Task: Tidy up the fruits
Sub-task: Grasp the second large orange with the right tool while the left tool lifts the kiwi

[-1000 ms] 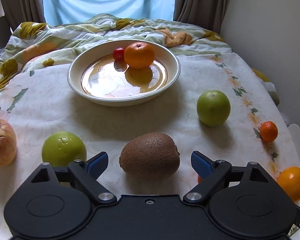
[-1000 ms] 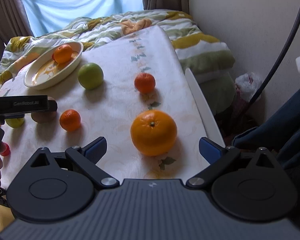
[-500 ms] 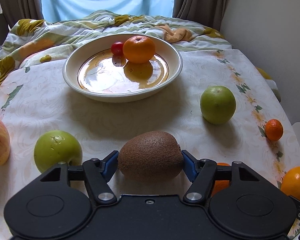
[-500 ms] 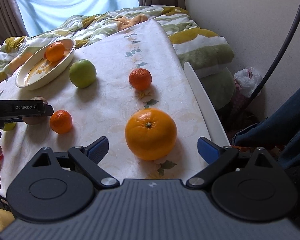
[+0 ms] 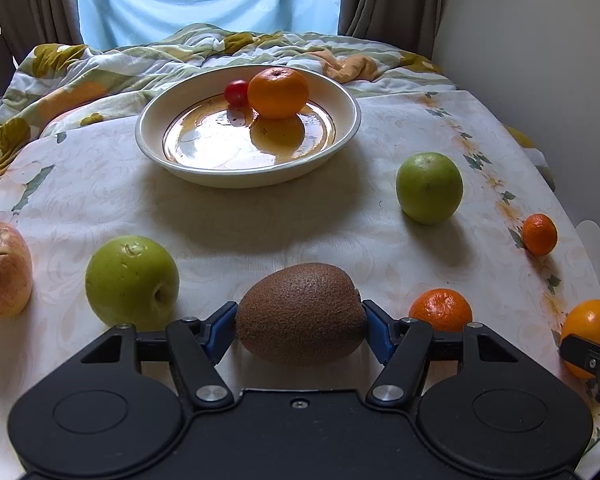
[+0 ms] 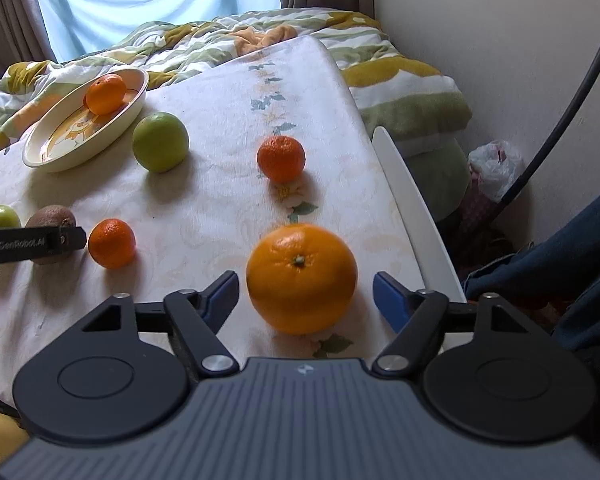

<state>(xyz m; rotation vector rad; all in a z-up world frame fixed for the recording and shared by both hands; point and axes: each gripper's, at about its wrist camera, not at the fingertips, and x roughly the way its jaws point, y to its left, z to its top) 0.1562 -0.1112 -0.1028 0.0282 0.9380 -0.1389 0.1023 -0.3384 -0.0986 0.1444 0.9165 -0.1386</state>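
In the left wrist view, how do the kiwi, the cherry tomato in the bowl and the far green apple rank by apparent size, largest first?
1. Kiwi, though it is nearest the camera, which enlarges it.
2. Green apple.
3. Cherry tomato, clearly the smallest, though farthest away.

A second ago the left gripper stood wide with the kiwi loose between its pads; they now press both its ends. The right gripper has just been closing around the large orange, with small gaps left on both sides.
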